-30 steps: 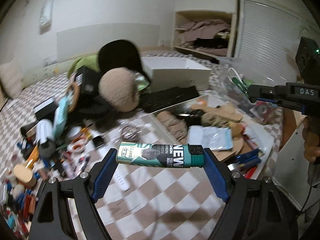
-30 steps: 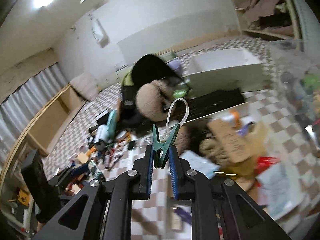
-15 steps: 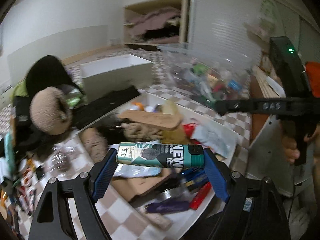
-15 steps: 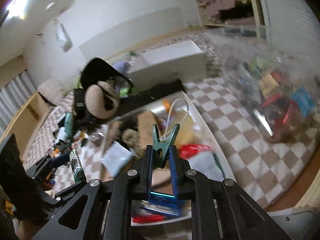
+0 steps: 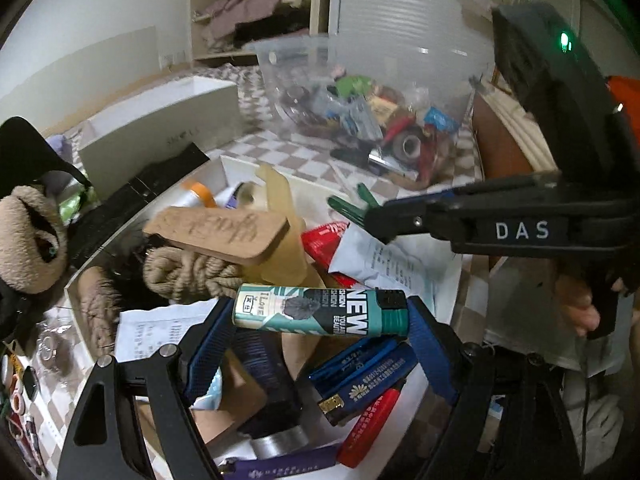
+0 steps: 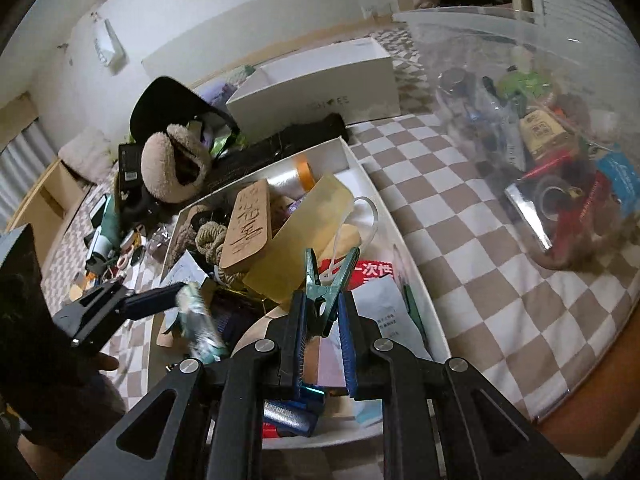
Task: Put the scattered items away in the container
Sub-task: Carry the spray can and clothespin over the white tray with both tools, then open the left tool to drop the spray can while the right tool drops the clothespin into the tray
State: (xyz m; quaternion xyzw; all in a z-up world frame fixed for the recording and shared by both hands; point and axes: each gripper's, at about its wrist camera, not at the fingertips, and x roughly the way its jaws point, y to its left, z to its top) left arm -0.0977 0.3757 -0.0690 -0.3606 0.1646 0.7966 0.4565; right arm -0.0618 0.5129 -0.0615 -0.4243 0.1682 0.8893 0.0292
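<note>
Lighter [image 6: 200,328] blurred; peg [image 6: 326,286] in right tongs [image 6: 323,320].

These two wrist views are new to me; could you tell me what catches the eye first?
A teal lighter held crosswise in the left gripper and a green clothespin pinched upright in the right gripper, both over the crammed white tray. To the right, a clear bin of odds and ends.

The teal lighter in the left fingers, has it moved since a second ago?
Yes. The lighter went from above the checkered cloth to above the white tray, toward its pile of items.
</note>
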